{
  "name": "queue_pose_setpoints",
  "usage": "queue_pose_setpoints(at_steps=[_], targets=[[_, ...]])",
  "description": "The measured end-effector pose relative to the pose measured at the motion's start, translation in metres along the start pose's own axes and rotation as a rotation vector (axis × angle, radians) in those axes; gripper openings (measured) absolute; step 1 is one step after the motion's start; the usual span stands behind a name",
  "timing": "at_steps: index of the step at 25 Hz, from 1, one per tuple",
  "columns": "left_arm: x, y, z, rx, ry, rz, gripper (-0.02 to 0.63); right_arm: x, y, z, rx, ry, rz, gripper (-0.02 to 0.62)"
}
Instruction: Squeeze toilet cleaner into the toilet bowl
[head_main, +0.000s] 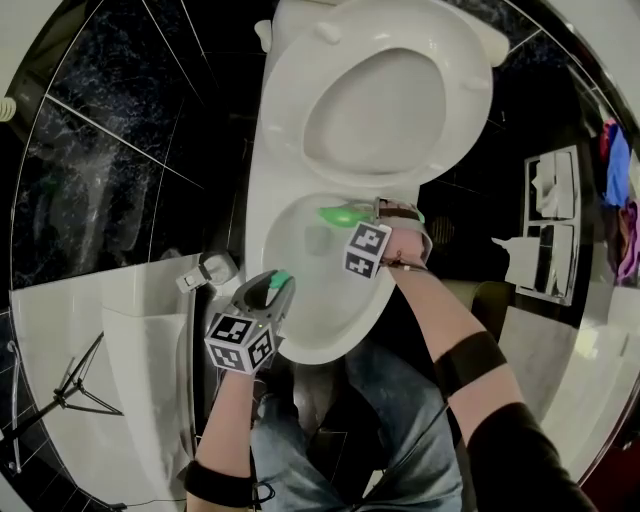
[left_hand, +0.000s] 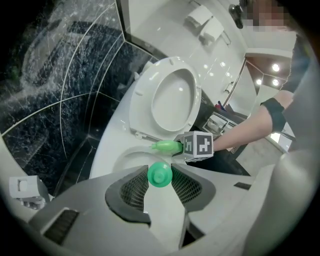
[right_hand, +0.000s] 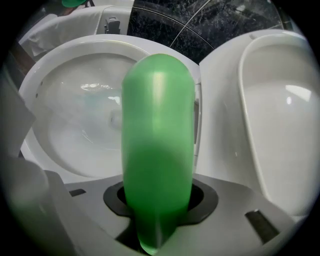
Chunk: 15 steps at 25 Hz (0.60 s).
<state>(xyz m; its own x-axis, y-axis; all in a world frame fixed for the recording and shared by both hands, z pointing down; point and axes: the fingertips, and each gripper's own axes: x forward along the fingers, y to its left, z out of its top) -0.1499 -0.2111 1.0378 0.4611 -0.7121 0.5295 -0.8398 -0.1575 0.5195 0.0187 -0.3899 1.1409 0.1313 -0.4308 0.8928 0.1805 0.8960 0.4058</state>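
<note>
The white toilet bowl (head_main: 262, 215) stands open, its lid (head_main: 375, 105) raised behind it. My right gripper (head_main: 378, 213) is shut on the green cleaner bottle (head_main: 343, 214), which it holds over the bowl's far right side with the bottle's end toward the middle. The right gripper view has that bottle (right_hand: 157, 150) filling the centre between the jaws, with the bowl (right_hand: 85, 125) below and the lid (right_hand: 280, 115) to the right. At the bowl's near left rim my left gripper (head_main: 277, 290) is shut on a small green cap (left_hand: 160, 174). The bottle (left_hand: 167, 146) shows beyond it.
Dark marbled tiles (head_main: 110, 150) surround the toilet. A small white object (head_main: 205, 272) lies left of the bowl beside a white ledge (head_main: 100, 330), with a tripod (head_main: 70, 390) lower left. White wall fittings (head_main: 550, 225) hang at the right. The person's legs are close below the bowl.
</note>
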Motion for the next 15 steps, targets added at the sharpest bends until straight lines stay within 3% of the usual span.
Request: queue_pose_setpoints(at_steps=[15], targets=[[0.031, -0.042, -0.008, 0.037, 0.047, -0.077, 0.150, 0.009, 0.016, -0.106, 0.095, 0.113, 0.023, 0.178]])
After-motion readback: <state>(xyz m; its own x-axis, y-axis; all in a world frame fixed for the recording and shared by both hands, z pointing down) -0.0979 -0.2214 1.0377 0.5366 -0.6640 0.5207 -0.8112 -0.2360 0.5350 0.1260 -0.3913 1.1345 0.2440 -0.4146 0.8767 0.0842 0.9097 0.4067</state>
